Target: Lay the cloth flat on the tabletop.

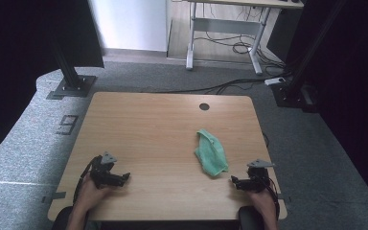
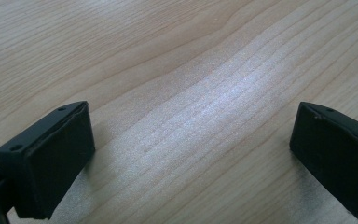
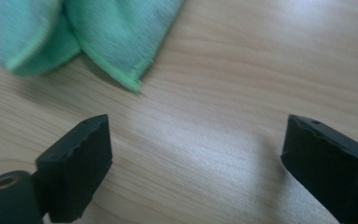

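Observation:
A crumpled green cloth (image 1: 211, 152) lies on the wooden table (image 1: 148, 129), right of its middle. Near the table's front right edge, a hand holds my right gripper (image 1: 234, 181), just below and right of the cloth. In the right gripper view the jaws stand wide apart over bare wood (image 3: 200, 154), and the cloth (image 3: 98, 37) lies a little beyond them at the upper left, untouched. My left gripper (image 1: 124, 177) rests near the front left edge, pointing right. Its jaws are also wide apart, with only bare table (image 2: 191, 140) between them.
A round cable hole (image 1: 204, 106) sits near the table's far edge. Grey carpet surrounds the table. Black frame posts (image 1: 69, 72) stand at the back left and back right, and a desk with loose cables (image 1: 230, 43) stands behind.

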`<action>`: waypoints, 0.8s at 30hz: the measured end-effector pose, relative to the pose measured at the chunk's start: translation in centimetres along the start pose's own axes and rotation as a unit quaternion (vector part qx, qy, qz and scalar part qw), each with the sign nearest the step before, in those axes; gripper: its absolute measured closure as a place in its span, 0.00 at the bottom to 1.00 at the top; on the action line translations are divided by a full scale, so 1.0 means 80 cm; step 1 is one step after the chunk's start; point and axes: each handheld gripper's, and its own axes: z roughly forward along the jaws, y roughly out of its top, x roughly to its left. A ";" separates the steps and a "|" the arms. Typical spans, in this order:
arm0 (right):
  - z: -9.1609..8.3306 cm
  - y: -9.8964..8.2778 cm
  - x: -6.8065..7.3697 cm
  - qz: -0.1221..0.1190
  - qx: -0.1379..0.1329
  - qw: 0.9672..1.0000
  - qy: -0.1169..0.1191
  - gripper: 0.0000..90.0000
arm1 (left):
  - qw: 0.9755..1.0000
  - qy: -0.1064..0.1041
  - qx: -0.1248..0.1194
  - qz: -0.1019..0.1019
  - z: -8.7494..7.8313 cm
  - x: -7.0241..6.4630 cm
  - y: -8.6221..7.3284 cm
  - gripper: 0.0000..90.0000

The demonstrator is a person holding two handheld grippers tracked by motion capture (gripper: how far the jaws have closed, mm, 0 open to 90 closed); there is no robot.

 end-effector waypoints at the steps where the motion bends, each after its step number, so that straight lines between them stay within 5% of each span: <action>1: -0.002 0.002 0.001 -0.002 -0.002 1.000 0.002 0.11 | 1.000 0.000 0.000 0.000 0.000 0.000 0.000 0.00; 9: -0.021 0.025 0.011 -0.008 -0.022 1.000 0.013 0.17 | 1.000 0.000 0.000 0.000 0.000 0.000 0.000 0.00; 15: -0.033 0.051 0.021 -0.022 -0.040 0.998 0.034 0.31 | 1.000 0.000 0.000 0.000 0.000 0.000 0.000 0.00; 24: -0.023 0.085 0.033 -0.042 -0.040 0.997 0.059 0.45 | 1.000 0.000 0.000 0.000 0.000 0.000 0.000 0.00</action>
